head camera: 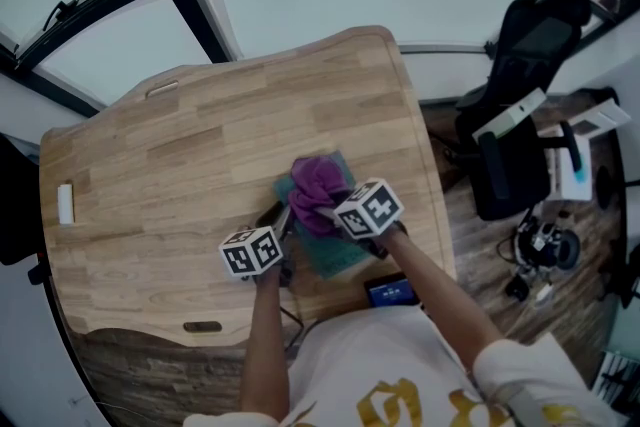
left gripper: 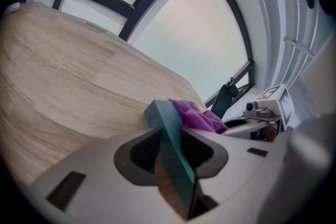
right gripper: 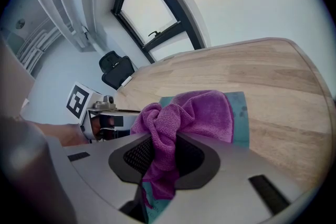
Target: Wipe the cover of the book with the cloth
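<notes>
while l tongs (left gripper: pixel 171 138) pinch book (left gripper: pixel 159 113) edge, r tongs (right gripper: pixel 165 140) grip cloth (right gripper: pixel 203 112).

book (head camera: pixel 332 257), white block (head camera: pixel 66 203) on wooden table (head camera: pixel 200 135)

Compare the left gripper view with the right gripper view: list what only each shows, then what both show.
Left gripper view only: the left gripper shut on the edge of the book. Right gripper view only: the right gripper shut on the cloth. Both: the purple cloth lying on the teal book, on the wooden table.
</notes>
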`<state>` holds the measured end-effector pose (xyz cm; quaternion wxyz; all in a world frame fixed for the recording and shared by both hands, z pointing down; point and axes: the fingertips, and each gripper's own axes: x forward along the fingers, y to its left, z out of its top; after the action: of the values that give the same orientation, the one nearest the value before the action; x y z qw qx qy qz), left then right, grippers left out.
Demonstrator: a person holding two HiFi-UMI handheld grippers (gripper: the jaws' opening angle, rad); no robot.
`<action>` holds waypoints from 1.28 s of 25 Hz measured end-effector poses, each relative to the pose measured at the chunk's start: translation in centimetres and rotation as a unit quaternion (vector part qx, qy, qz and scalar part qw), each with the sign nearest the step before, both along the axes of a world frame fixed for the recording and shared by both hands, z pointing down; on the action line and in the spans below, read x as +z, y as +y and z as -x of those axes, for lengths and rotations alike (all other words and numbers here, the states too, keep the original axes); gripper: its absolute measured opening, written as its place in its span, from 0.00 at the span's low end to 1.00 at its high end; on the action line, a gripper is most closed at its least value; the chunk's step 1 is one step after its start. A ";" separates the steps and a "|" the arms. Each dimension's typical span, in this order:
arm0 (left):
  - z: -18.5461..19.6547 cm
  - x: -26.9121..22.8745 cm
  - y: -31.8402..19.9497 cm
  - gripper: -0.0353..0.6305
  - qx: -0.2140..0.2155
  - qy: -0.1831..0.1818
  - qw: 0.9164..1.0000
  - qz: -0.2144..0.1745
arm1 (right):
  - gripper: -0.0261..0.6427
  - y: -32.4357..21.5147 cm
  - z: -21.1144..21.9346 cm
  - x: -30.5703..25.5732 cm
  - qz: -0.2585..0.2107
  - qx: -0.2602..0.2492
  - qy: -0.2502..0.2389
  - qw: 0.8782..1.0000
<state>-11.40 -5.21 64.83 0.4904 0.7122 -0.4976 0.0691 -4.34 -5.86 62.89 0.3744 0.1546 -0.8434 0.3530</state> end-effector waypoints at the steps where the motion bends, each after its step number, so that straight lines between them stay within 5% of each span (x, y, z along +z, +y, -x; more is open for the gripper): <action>1: 0.0 0.0 0.0 0.24 0.000 -0.001 1.000 -0.001 | 0.18 0.2 0.0 0.0 0.002 -0.002 -0.001 1.000; 24: 0.2 -0.4 -0.5 0.24 0.002 -0.005 1.000 -0.011 | 0.18 8.4 -1.3 0.2 0.045 -0.059 -0.010 0.997; 28: 0.1 -0.4 -0.5 0.24 0.007 0.005 1.000 -0.013 | 0.18 8.0 -1.5 0.0 0.055 -0.023 -0.023 0.998; 32: 0.5 -0.8 0.0 0.24 0.006 0.008 1.000 -0.017 | 0.18 6.4 -2.6 -0.7 -0.002 0.023 -0.013 1.000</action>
<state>-11.92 -5.20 64.07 0.4818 0.7239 -0.4903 0.0584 -1.72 0.49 62.23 0.3548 0.1697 -0.8450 0.3622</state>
